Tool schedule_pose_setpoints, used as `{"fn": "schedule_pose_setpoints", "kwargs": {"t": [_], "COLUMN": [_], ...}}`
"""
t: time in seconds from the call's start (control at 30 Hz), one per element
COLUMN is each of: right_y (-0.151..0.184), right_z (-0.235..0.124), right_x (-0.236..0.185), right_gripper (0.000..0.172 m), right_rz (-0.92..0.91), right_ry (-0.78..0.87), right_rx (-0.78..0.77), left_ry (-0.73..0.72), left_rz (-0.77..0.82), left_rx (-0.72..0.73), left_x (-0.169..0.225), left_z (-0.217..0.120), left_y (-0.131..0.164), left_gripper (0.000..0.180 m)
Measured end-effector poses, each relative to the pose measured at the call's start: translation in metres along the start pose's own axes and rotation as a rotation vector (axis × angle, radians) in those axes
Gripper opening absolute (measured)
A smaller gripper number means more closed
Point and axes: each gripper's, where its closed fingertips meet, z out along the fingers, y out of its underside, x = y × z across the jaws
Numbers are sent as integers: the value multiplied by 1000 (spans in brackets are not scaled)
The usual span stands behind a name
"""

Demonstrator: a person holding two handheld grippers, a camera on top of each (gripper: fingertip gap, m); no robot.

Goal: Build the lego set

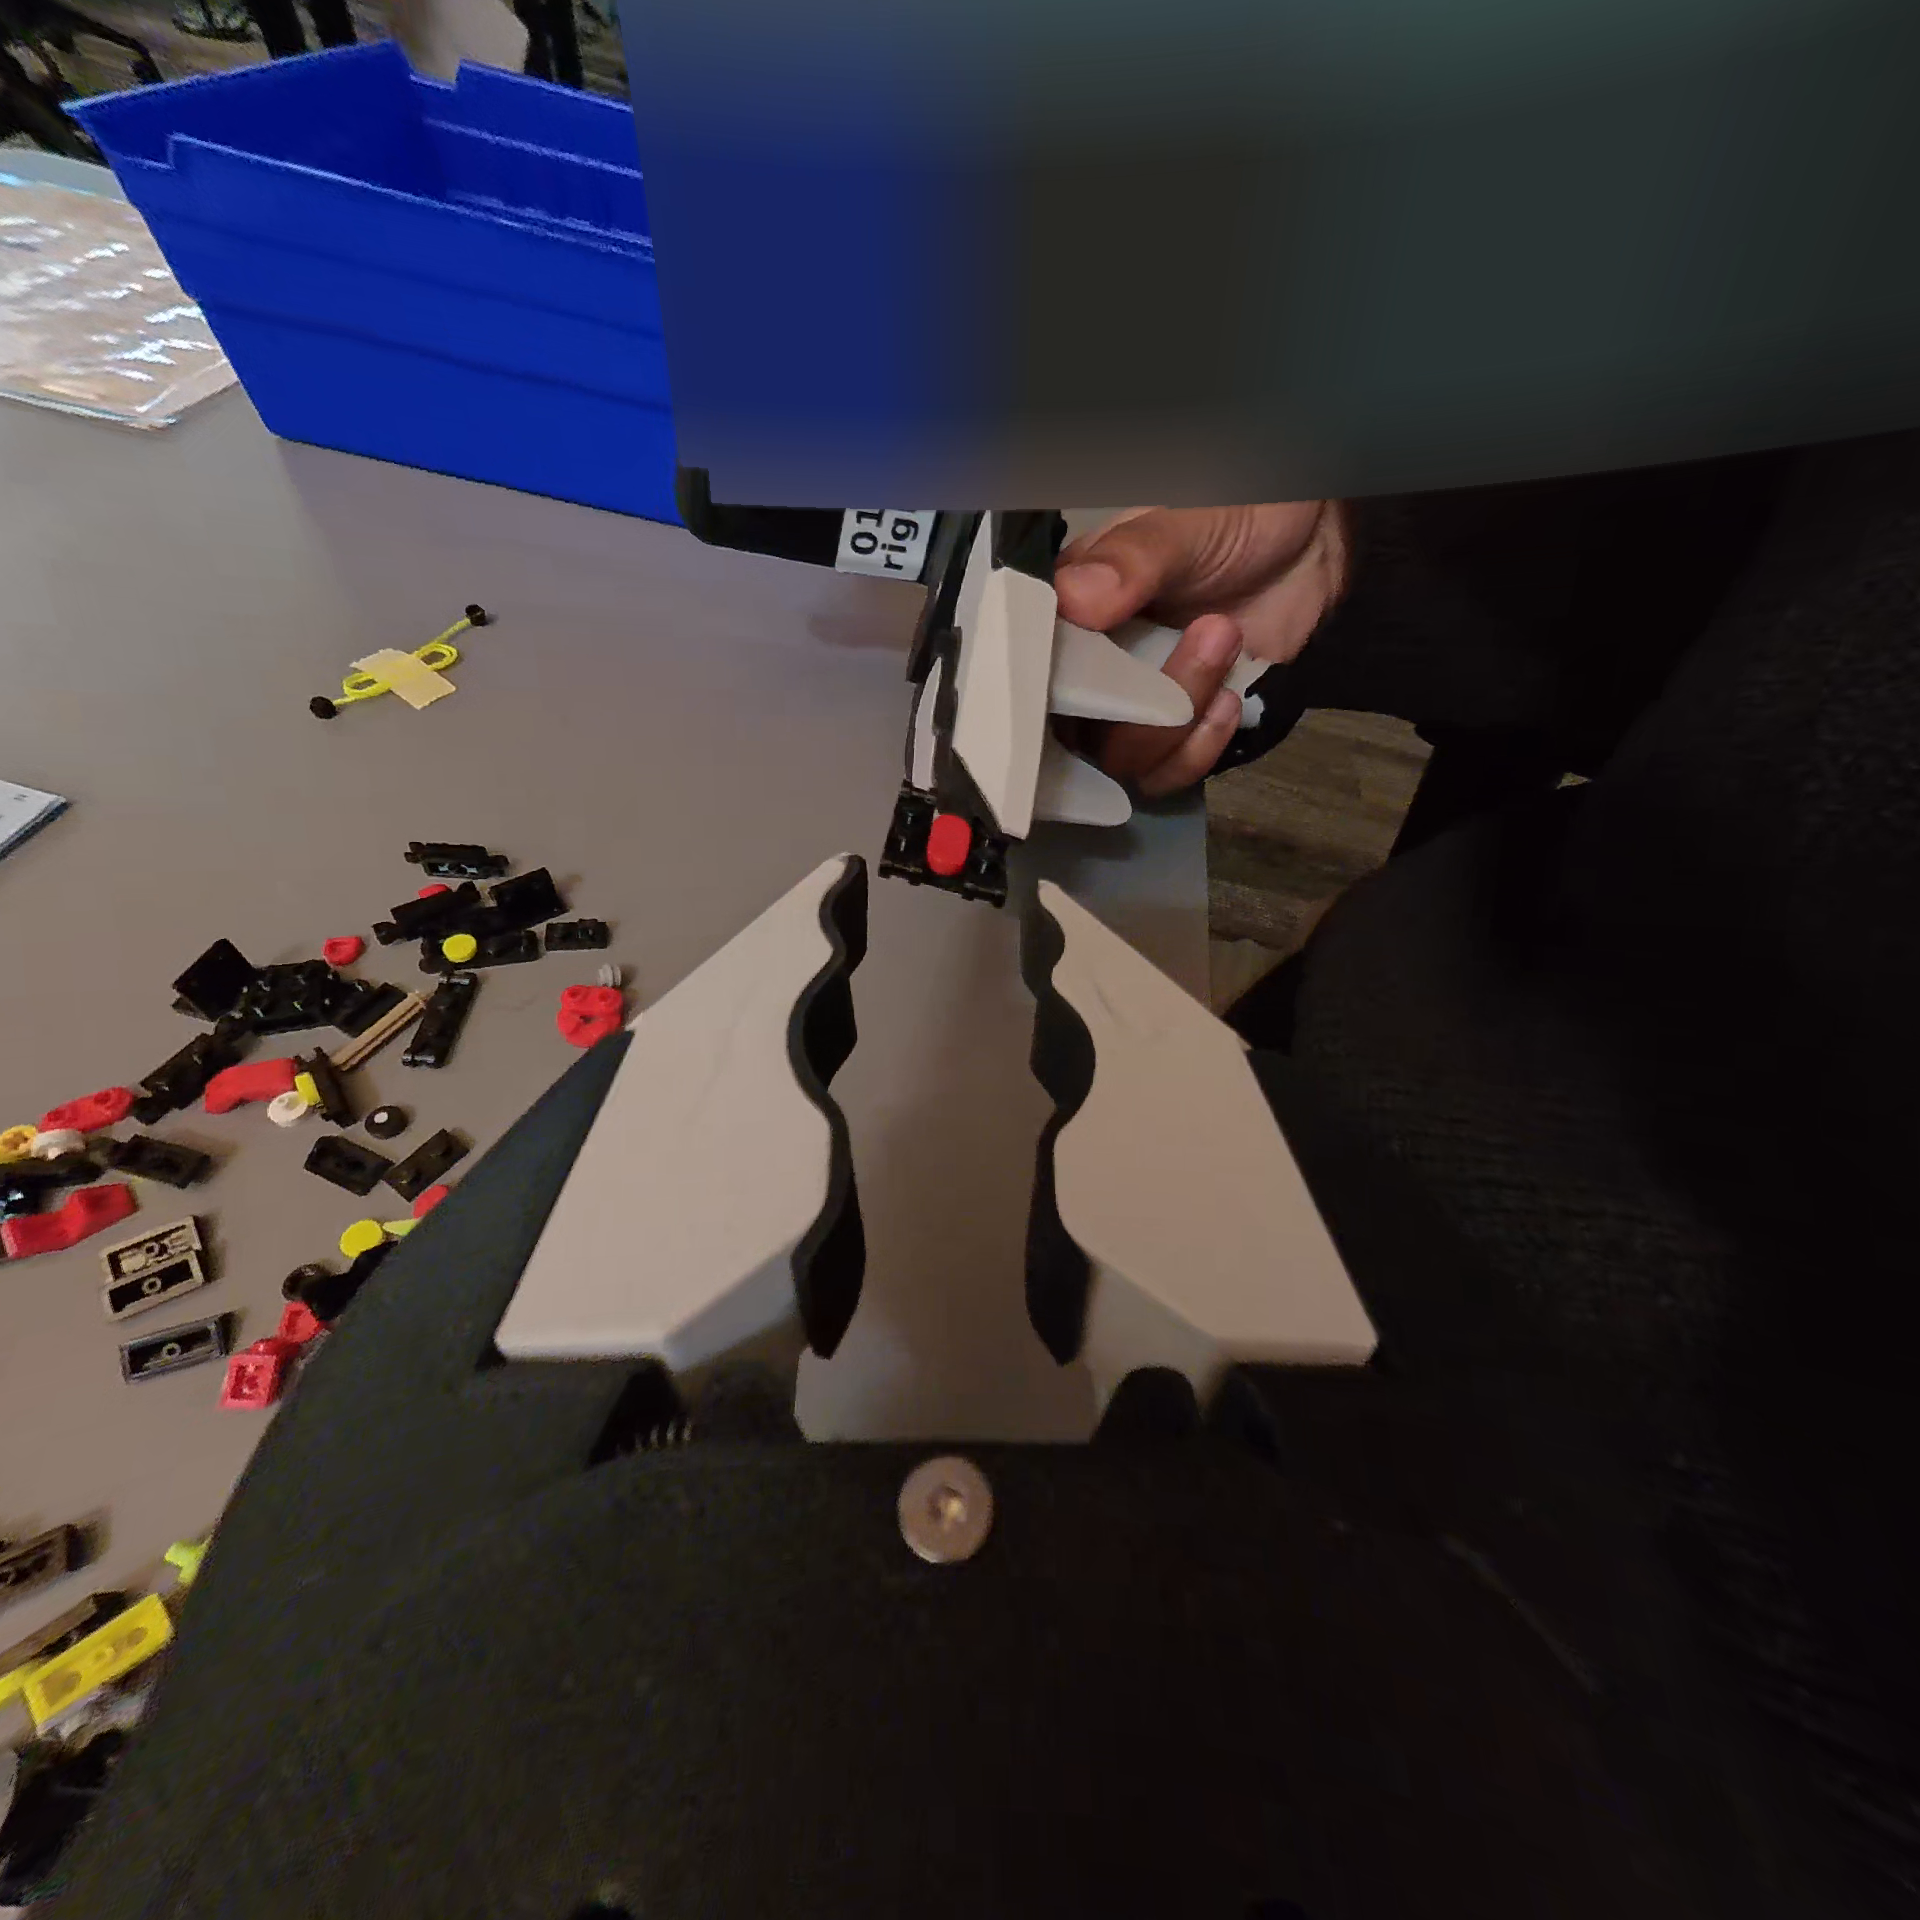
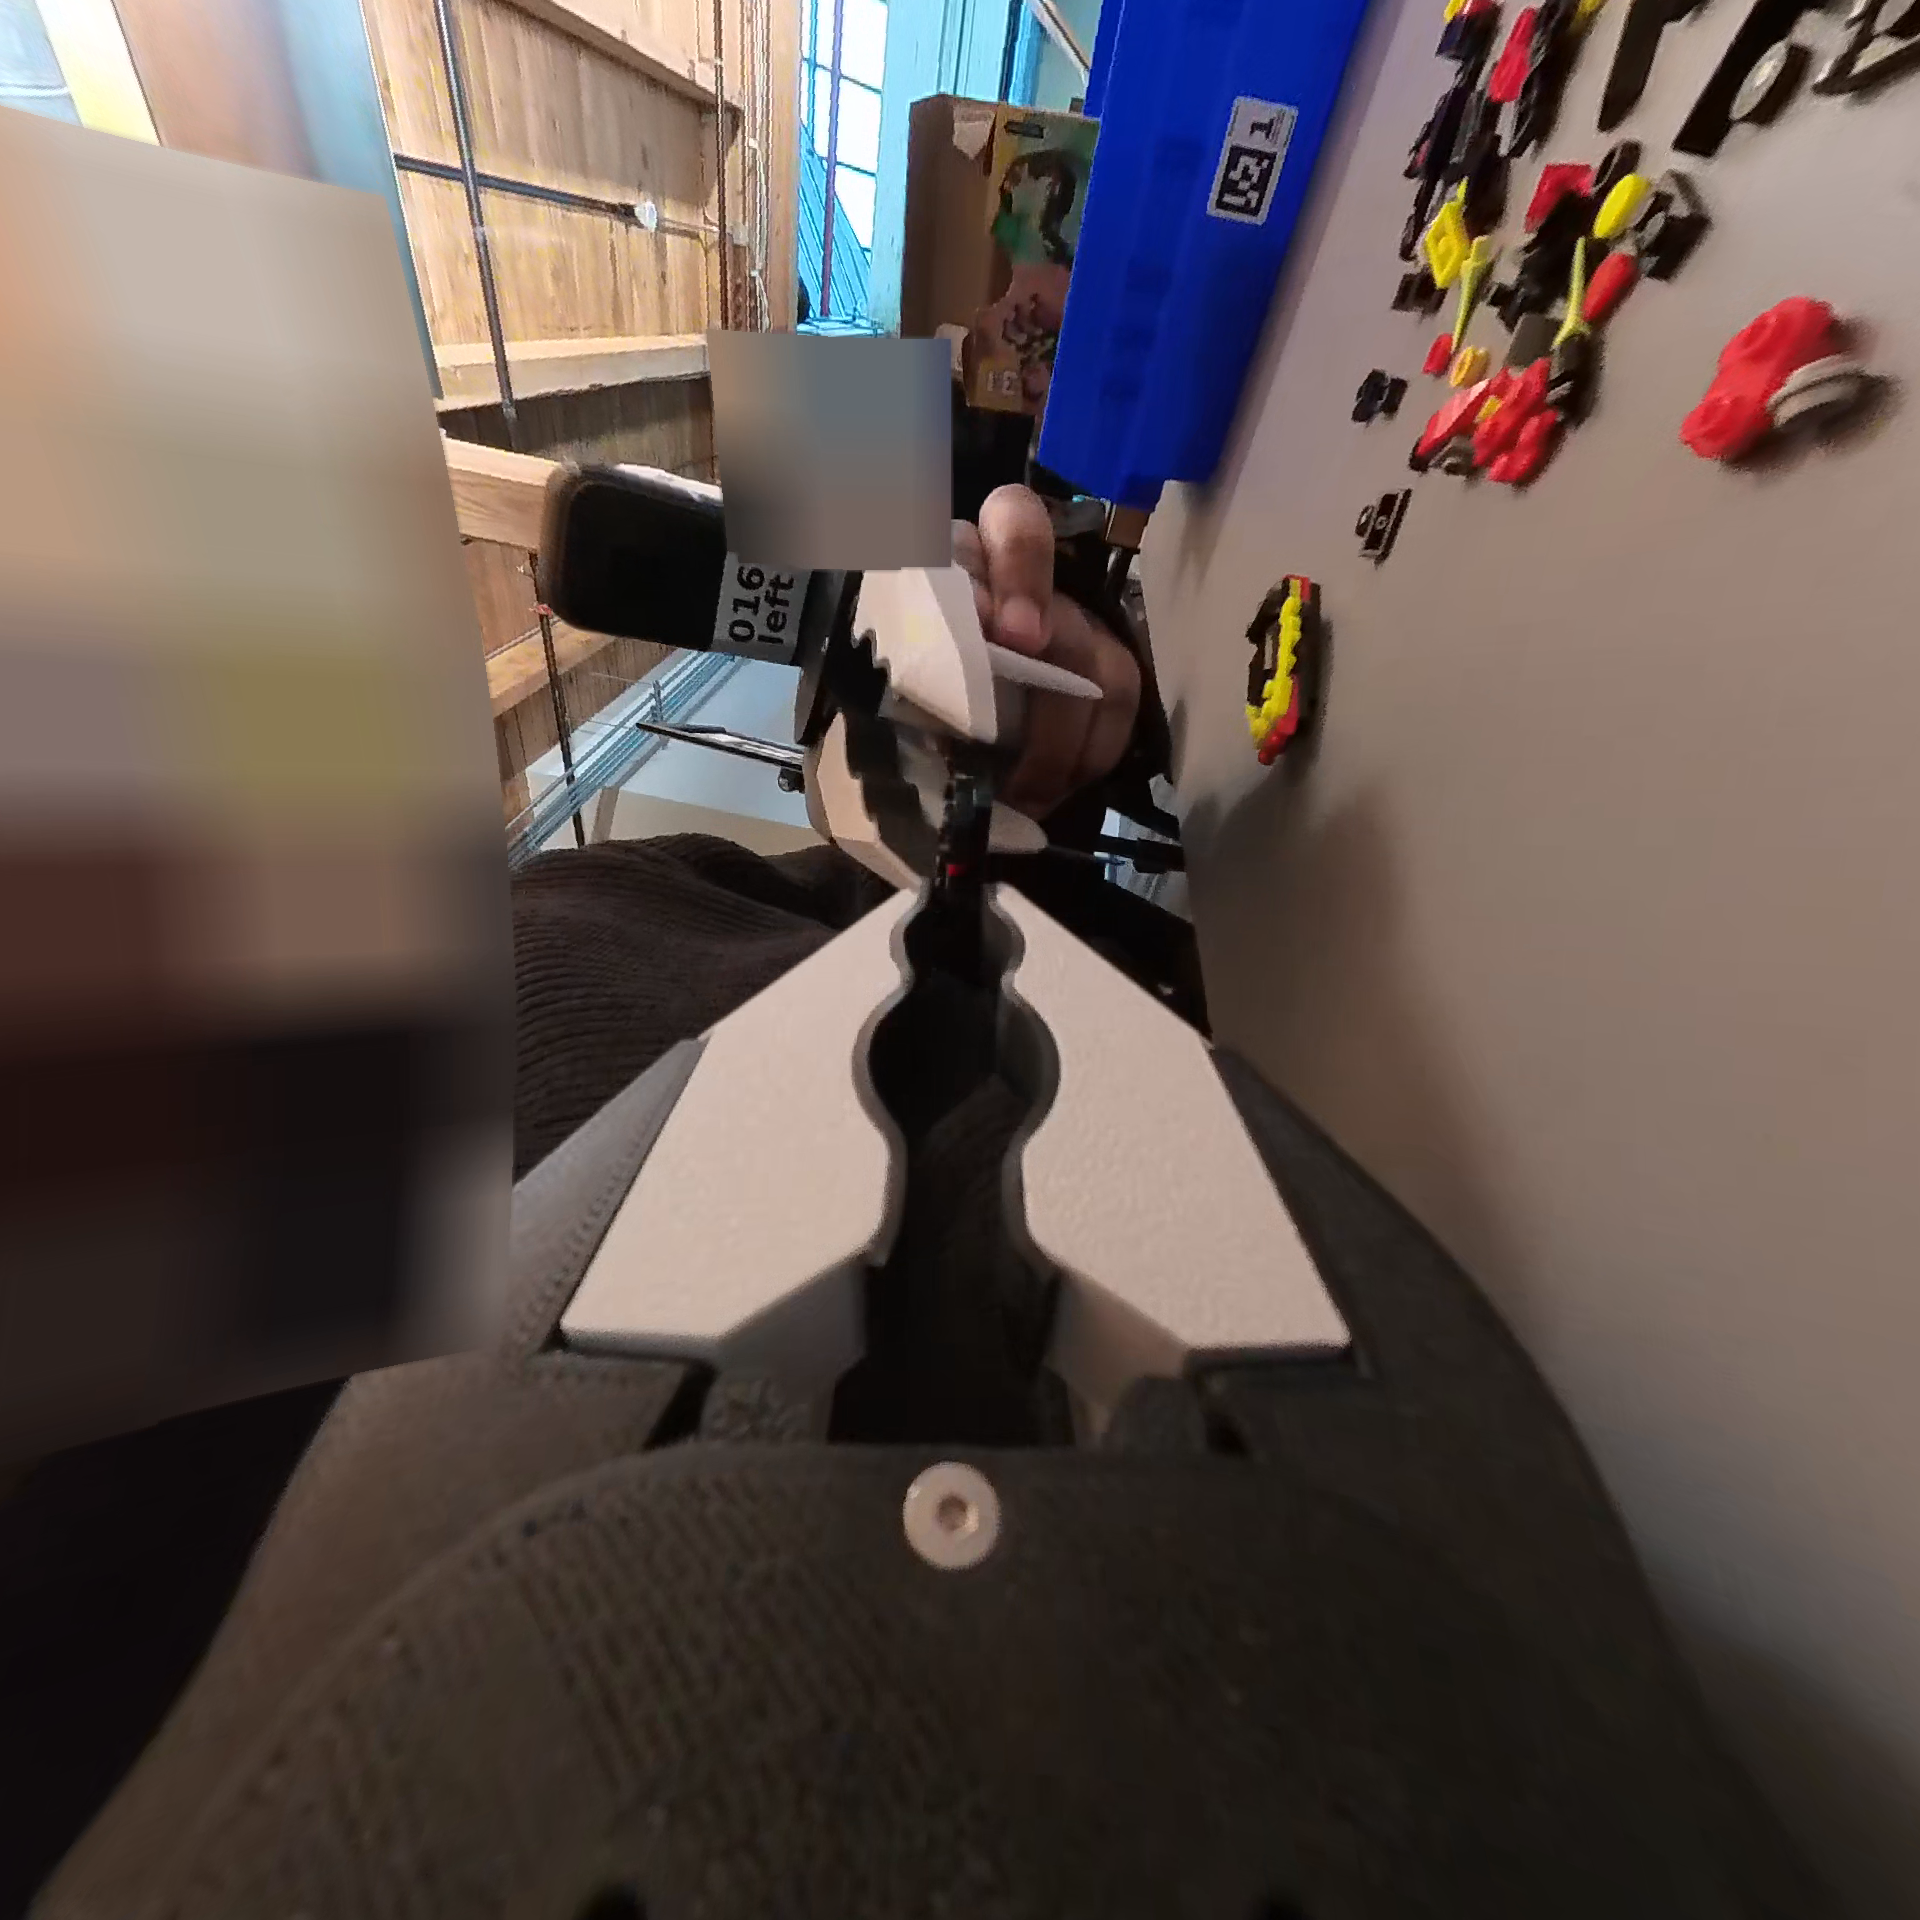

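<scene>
In the left wrist view, my left gripper [image 1: 945, 894] is open and holds nothing. Just past its fingertips hangs a small black plate assembly [image 1: 940, 852] with a red rounded piece [image 1: 948, 842] on its face. My right gripper [image 1: 961, 795] comes down from above and is shut on the assembly's upper edge. In the right wrist view, my right gripper [image 2: 961, 904] pinches the black plate assembly [image 2: 961, 831], seen edge-on with a speck of red. The left gripper [image 2: 951, 800] faces it with its fingers spread on either side of the plate's far end.
Stacked blue bins [image 1: 416, 270] stand at the back of the grey table [image 1: 623, 644]. A pile of loose black, red and yellow bricks [image 1: 312, 1039] lies at left, with a yellow cord [image 1: 405, 665] behind it. A small black, yellow and red build [image 2: 1283, 665] also lies on the table. A hand [image 1: 1195, 623] holds the right gripper. The tips of both grippers are at nearly the same place.
</scene>
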Motion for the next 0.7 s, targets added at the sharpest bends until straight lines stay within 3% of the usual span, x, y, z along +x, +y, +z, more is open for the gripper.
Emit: {"fn": "schedule_pose_setpoints", "kwargs": {"t": [0.47,0.57,0.7], "right_y": [2,0,4], "right_z": [2,1,3], "right_x": [-3,-6,-8], "right_gripper": [6,6,6], "right_rz": [3,8,19], "right_ry": [-25,-42,-59], "right_rx": [-15,-6,-28], "left_ry": [18,29,52], "left_rz": [4,-16,-11], "left_rx": [8,20,35], "left_x": [3,2,7], "left_z": [-1,-1,-2], "left_y": [-1,-2,-5], "left_gripper": [23,40,47]}}
